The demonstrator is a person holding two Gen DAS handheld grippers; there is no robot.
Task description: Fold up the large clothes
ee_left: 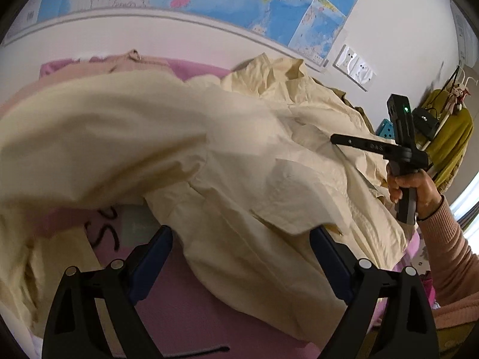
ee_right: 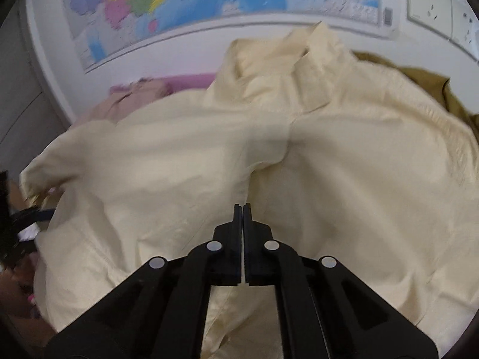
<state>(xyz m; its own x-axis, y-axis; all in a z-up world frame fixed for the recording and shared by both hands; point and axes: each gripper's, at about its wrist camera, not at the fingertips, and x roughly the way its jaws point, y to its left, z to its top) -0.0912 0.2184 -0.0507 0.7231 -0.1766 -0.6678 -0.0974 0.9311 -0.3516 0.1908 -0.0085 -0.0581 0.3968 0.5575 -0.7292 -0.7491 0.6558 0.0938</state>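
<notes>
Pinching cream cotton shirt (ee_right: 185, 161) at twelve o'clock was right gripper (ee_right: 242, 209), jaws clenched | left gripper (ee_left: 241, 239) spread wide, empty

The shirt (ee_right: 299, 149) lies spread over the bed (ee_left: 185, 308), its collar (ee_right: 302, 48) at the far end towards the wall. On that wall hangs a map (ee_right: 239, 0), with sockets (ee_right: 431, 9) to its right. A second garment (ee_right: 128, 101) lies behind the shirt on the left, near the wall, and another garment (ee_right: 419, 80) is tucked under the shirt's far right side. The left gripper (ee_left: 241, 236) sits at the shirt's near edge, one finger either side of the hem. The right gripper (ee_right: 242, 206) rests on the middle of the shirt. A clothes rack (ee_left: 449, 119) stands beyond the bed on the right.
</notes>
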